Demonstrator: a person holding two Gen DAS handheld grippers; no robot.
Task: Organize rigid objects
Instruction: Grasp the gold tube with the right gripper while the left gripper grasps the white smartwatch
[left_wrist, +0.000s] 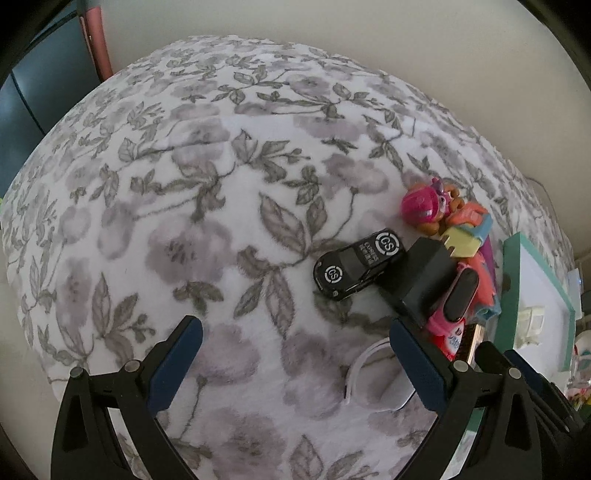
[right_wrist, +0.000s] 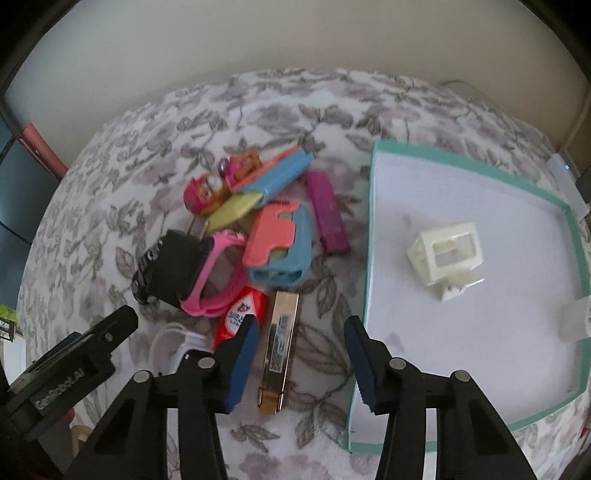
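Right wrist view: your right claw (right_wrist: 299, 360) straddles the metal module (right_wrist: 279, 349), jaws apart, so centre before you squeeze.

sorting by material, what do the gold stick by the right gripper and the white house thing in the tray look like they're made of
Gold module: likely metal, with a brushed gold sheen, crisp folded edges and a printed label. White house-shaped piece: probably matte cream plastic, thin moulded frames, no shine. It lies in the teal-rimmed tray.
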